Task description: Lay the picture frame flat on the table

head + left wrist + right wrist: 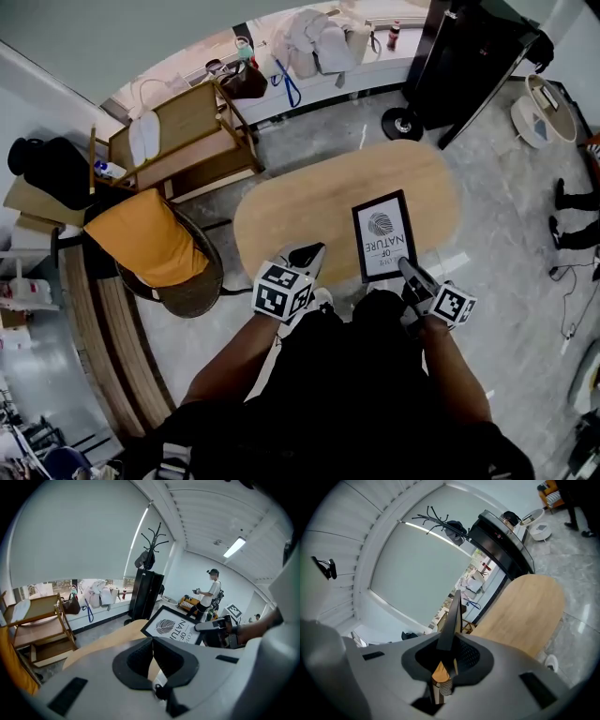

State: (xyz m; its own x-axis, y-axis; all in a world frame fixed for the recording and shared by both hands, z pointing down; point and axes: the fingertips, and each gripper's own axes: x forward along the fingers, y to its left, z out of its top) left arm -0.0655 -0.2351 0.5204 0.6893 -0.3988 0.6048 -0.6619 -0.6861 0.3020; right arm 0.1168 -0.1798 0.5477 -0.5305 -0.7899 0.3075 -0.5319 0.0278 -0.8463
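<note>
The picture frame [383,236] is black with a white leaf print. It lies face up to the head view over the right part of the oval wooden table [300,211]. My right gripper [406,267] is shut on the frame's near edge. In the right gripper view the frame [453,611] shows edge-on, clamped between the jaws of that gripper [449,644]. My left gripper [313,253] hovers at the table's near edge, left of the frame, shut and holding nothing. In the left gripper view the frame [172,627] looks tilted above the tabletop, beyond my left gripper [151,644].
A wicker chair with an orange cushion [155,246] stands left of the table, and a wooden cart [183,136] behind it. A black cabinet [469,56] is at the back right. A person [212,593] stands far off, and shoes [572,214] show at the right.
</note>
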